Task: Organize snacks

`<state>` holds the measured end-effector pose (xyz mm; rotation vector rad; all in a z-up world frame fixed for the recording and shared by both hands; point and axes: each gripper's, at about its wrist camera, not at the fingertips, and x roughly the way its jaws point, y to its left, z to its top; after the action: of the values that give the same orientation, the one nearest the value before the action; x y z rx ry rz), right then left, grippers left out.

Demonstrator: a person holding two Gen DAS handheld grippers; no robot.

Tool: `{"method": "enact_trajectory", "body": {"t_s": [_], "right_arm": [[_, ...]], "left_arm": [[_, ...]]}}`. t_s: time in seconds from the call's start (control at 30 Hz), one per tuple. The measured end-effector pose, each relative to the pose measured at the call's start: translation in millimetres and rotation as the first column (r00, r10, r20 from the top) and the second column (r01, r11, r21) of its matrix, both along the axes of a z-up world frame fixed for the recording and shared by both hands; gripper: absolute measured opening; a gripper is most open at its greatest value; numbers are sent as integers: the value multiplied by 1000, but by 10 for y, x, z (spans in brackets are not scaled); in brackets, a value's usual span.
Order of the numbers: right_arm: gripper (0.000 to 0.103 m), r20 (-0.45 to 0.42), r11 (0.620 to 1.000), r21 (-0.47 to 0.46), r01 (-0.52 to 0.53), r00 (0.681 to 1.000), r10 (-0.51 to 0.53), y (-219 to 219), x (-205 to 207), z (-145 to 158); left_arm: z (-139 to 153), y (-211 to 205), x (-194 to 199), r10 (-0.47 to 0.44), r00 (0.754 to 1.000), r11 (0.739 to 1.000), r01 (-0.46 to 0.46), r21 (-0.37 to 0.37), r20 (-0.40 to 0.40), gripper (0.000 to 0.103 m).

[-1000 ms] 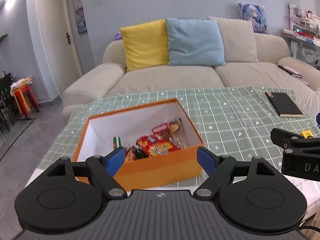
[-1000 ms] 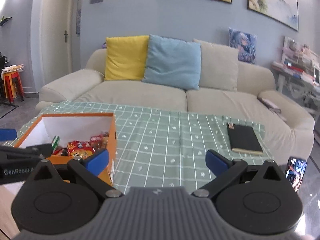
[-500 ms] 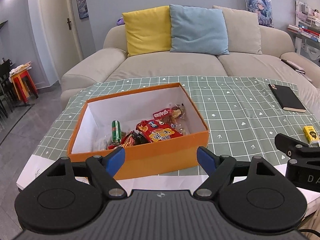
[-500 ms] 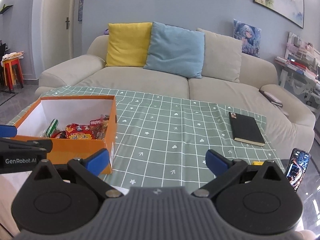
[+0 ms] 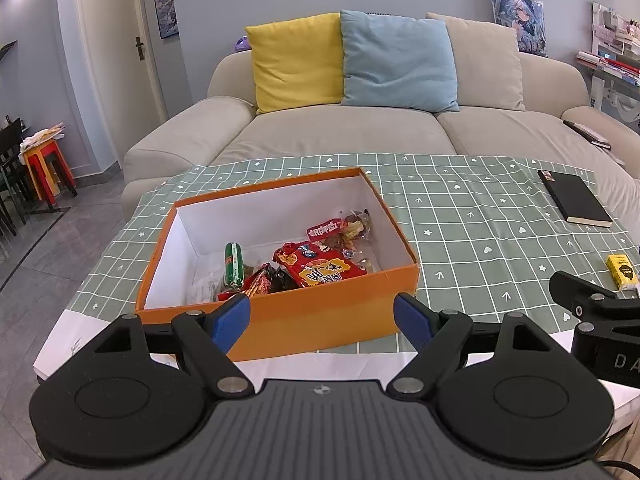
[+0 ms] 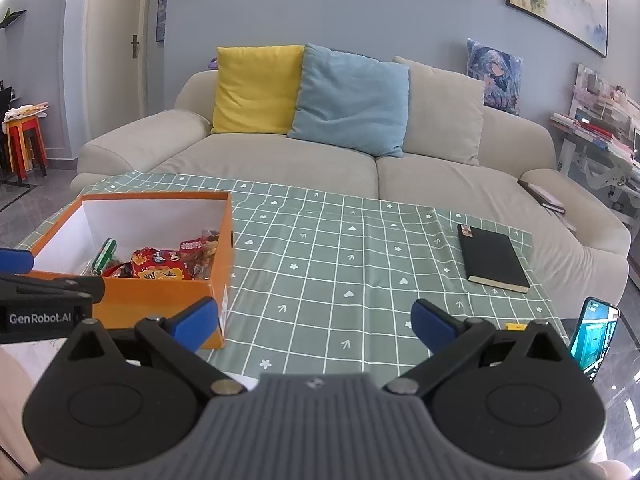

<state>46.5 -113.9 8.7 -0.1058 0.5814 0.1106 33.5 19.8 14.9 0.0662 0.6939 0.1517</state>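
Both grippers, left gripper (image 5: 322,318) and right gripper (image 6: 314,322), hang with fingers spread and empty. Snacks lie in the orange box (image 5: 320,316), centre frame; a yellow packet (image 5: 621,271) waits at right on the bench (image 5: 472,248). I would approach it low and square.

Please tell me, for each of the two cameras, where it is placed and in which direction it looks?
Left wrist: on the left gripper, open, facing the orange cardboard box of snack packets; right gripper's finger at right edge.
Right wrist: on the right gripper, open, facing the green checked tablecloth and black notebook.
Shared: box, notebook, beige sofa.
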Motion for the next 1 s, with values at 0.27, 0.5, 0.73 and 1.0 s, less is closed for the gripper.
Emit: {"method": "enact_trajectory", "body": {"t_s": [0.27,0.5,0.73,1.0], "right_arm": [[99,-1,1000,0,0,1000,0,0,-2,0],[99,-2,1000,2,1,1000,-1,-5,-6,0],[99,-5,1000,6,2,1000,-2,-13,1,-4],[99,-11,1000,7,8,1000,-7,-12,3,-10]], "left_arm": [[8,-8,-1,-4,1000,1000,4,1,0,95],[9,-15,3,0,1000,1000,0,5,2,95],[1,-25,-6,0,1000,1000,0,11,7,95],[1,-32,-22,-4,1000,1000,3,18,13,95]]}}
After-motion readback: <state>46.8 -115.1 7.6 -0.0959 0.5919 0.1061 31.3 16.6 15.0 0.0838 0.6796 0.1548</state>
